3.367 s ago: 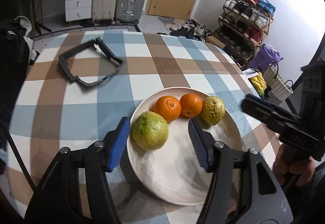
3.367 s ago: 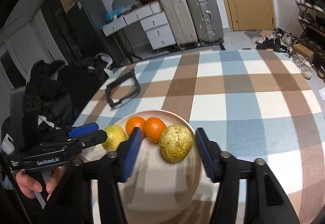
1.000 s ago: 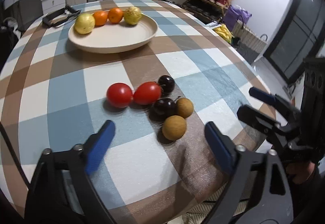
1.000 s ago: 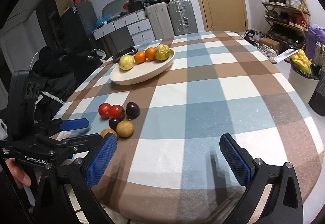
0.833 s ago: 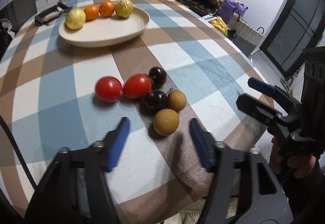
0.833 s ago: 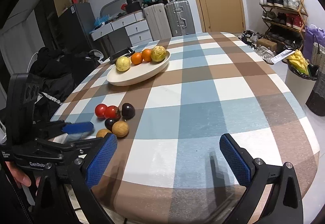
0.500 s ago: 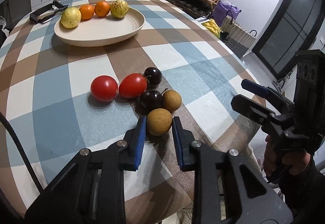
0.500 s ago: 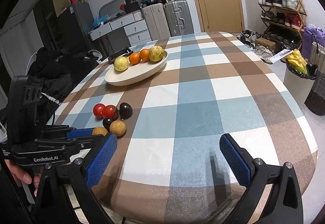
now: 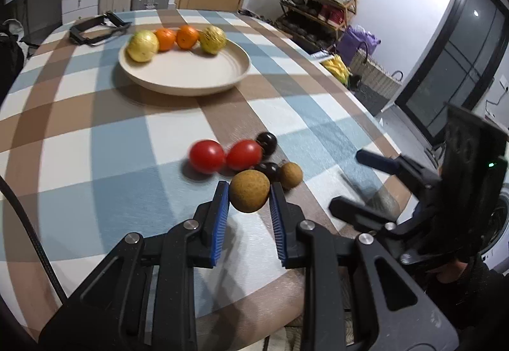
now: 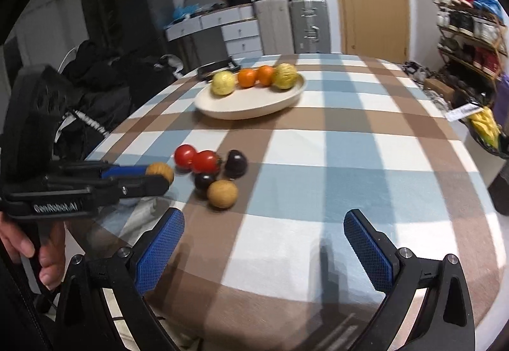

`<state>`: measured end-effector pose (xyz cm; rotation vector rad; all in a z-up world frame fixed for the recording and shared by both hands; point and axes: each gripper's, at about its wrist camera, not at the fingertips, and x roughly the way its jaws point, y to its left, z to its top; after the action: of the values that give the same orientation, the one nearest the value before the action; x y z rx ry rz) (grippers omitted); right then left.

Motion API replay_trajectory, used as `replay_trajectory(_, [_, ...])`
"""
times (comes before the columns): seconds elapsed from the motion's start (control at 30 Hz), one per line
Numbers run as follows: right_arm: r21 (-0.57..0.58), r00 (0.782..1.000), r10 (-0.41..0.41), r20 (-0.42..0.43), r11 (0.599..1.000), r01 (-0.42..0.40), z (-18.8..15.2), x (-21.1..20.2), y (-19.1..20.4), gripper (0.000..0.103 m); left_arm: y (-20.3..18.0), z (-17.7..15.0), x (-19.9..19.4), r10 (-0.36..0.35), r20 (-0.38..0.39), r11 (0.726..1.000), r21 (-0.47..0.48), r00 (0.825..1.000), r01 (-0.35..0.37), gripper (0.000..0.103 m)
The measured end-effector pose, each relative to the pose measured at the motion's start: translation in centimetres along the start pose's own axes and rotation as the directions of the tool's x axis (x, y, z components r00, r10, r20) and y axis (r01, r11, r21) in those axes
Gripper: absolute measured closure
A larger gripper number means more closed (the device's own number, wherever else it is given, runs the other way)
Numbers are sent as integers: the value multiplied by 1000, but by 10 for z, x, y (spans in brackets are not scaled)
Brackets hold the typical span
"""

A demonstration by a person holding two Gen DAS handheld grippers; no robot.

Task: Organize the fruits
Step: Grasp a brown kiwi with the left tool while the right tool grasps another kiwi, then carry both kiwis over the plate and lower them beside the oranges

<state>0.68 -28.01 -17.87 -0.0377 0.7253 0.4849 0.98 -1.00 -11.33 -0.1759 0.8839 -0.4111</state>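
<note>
My left gripper (image 9: 249, 195) is shut on a round brown fruit (image 9: 249, 194) and holds it just above the tablecloth; it also shows in the right wrist view (image 10: 160, 172). On the cloth beyond lie two red tomatoes (image 9: 206, 155), two dark plums (image 9: 266, 142) and a second brown fruit (image 9: 290, 174). A cream plate (image 9: 191, 77) further back holds a yellow-green fruit (image 9: 142, 45), two oranges (image 9: 176, 38) and a wrinkled yellow fruit (image 9: 212, 39). My right gripper (image 10: 265, 247) is open and empty, near the table's front edge, right of the loose fruits (image 10: 222, 193).
A black frame-like object (image 9: 95, 29) lies on the table behind the plate. The round table's edge (image 10: 318, 297) runs close below both grippers. Suitcases, drawers and a shoe rack stand in the room behind.
My left gripper moved in on the loose fruits, closed on the nearest brown fruit and lifted it slightly. My right gripper stayed open and shifted a little closer to the fruits.
</note>
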Motion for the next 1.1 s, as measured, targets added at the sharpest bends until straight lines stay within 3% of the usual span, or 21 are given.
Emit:
replay_trajectory(0.17, [-2, 998, 49, -26, 999, -49, 8, 20, 10, 5, 19, 3, -16, 22, 31, 999, -45, 999, -21, 80])
replay_trajectory(0.23, [-12, 997, 63, -38, 998, -63, 11, 27, 14, 21, 27, 3, -20, 24, 38, 998, -63, 999, -21, 80])
replay_trajectory(0.47, [-23, 993, 91, -73, 995, -93, 15, 41, 20, 39, 41, 4, -25, 39, 45, 995, -92, 998, -34, 80])
replay_trajectory(0.7, [1, 987, 129, -94, 992, -130, 13, 45, 14, 77, 39, 7, -22, 36, 46, 996, -85, 998, -33, 80])
replay_trajectory(1.1, [43, 991, 135, 18, 990, -136, 26, 23, -8, 77, 40, 51, -6, 66, 68, 997, -55, 996, -62, 80])
